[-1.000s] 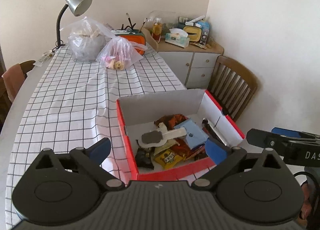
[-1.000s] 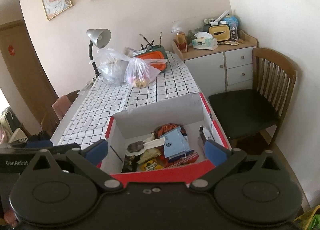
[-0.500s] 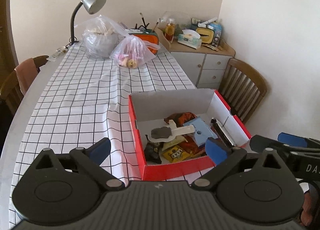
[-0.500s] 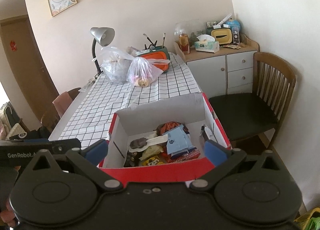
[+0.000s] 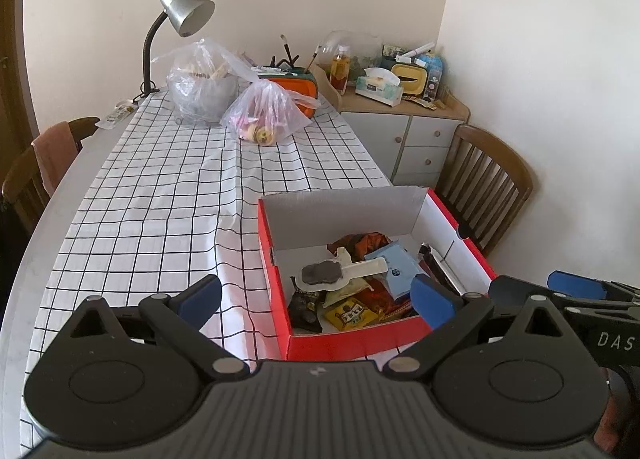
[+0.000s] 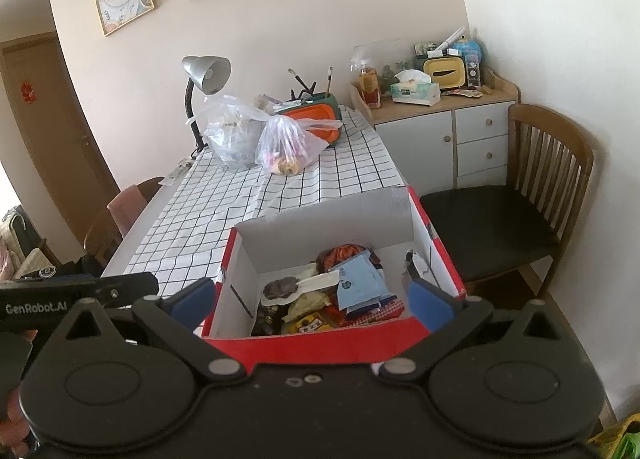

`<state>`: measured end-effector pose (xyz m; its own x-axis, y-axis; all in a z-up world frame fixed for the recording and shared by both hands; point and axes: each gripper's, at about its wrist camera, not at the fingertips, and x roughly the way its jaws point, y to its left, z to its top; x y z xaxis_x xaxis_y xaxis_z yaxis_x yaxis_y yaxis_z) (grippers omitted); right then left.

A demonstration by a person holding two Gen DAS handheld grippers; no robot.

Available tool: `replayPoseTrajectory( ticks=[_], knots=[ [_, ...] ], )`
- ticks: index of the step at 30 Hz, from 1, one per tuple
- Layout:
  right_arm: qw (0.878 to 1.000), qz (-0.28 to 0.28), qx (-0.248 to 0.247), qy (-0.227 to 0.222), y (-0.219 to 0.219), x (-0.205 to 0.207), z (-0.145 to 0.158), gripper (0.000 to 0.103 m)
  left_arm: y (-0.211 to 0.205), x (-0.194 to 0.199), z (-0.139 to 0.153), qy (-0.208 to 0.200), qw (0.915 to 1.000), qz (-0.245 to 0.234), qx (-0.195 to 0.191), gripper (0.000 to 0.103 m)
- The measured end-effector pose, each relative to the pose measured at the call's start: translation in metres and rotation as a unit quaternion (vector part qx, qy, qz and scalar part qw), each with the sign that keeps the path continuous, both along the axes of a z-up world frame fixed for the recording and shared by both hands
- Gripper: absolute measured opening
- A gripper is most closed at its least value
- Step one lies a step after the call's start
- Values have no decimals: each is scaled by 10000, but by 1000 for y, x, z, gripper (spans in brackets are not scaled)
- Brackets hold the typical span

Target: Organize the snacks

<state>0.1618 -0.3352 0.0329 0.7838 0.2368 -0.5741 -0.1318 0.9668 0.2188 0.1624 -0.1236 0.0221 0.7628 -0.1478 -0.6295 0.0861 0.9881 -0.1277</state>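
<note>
Both of your grippers hang empty with jaws spread wide, the left gripper (image 5: 316, 297) and right gripper (image 6: 310, 299) held above the near edge of the red box (image 5: 348, 343). Inside that box, the snacks (image 5: 352, 279) lie piled against its near wall.

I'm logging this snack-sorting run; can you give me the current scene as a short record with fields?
container: red box, open, at the table's near right corner
contents: mixed snack packets, among them a blue packet and a yellow packet, piled loosely
surface: checked tablecloth
far end of table: two plastic bags, desk lamp
left gripper: open, empty, above the box's near edge
right gripper: open, empty, above the box
</note>
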Motion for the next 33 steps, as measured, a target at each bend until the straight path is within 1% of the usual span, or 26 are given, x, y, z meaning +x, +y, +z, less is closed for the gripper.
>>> replayPoseTrajectory(
  ticks=[6,13,33],
  knots=[
    [9999,-105,-56,-101,1,-1,2,103,-2,-2,1,-68,10000,-45,-56,101],
    [9997,-105,-129,-181,4,-2,4,103,-4,-3,3,-117,9999,-104,-24,101],
    [9999,33,-88,-91,-1,7,-1,103,-6,0,1,-56,10000,20,-14,101]
  ],
)
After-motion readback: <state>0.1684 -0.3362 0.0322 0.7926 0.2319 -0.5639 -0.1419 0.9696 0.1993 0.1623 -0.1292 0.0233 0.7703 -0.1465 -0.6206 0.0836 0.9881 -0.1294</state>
